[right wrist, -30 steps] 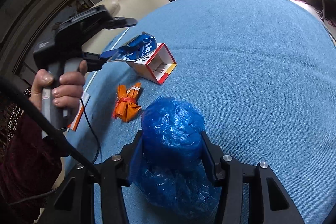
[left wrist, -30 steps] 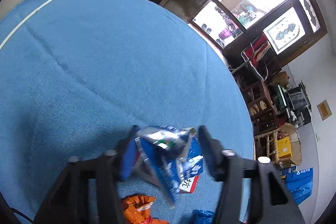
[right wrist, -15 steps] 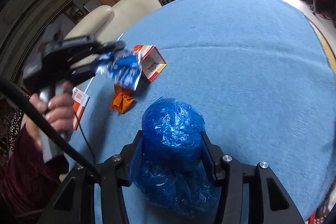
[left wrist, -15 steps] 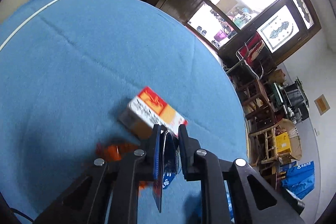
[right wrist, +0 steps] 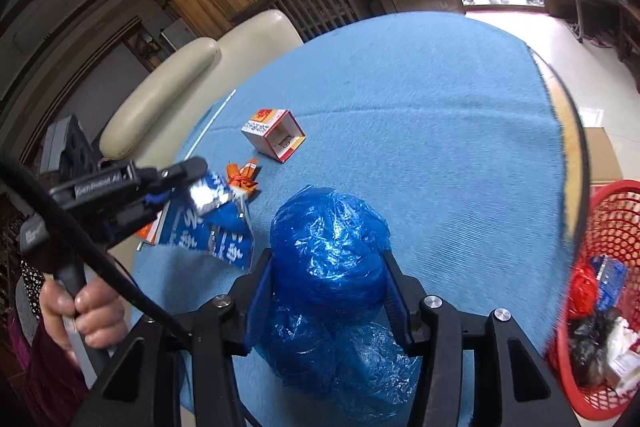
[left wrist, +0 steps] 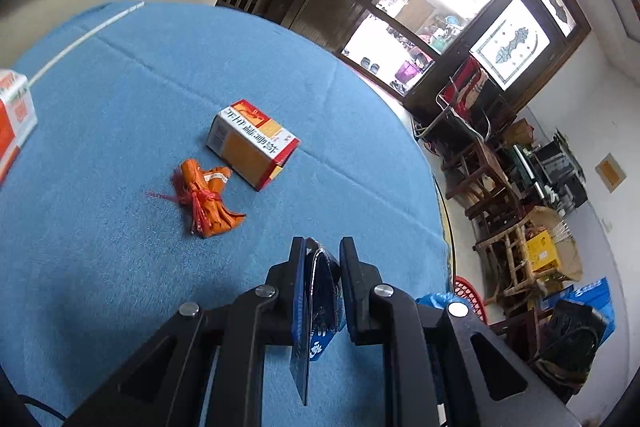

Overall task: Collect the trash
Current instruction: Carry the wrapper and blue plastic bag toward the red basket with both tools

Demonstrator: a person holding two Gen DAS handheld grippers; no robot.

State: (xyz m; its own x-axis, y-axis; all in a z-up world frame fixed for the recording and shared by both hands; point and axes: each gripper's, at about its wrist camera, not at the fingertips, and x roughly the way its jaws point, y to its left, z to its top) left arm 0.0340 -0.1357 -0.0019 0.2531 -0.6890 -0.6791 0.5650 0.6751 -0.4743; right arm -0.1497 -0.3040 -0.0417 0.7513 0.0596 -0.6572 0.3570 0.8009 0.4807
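left gripper (left wrist: 323, 259): clamped on flattened blue carton (left wrist: 320, 291) | right gripper (right wrist: 328, 267): clamped on blue plastic bag (right wrist: 328, 251) | red basket (right wrist: 612, 227) is seen just past the desk (right wrist: 440, 107) edge

bright windows (left wrist: 448, 15), cream sofa (right wrist: 172, 83)

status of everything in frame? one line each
left gripper: shut on blue wrapper, lifted off table
right gripper: shut on blue plastic bag
open box: on its side, empty end showing
orange wrapper: tied, lying on tablecloth
red basket: holding trash
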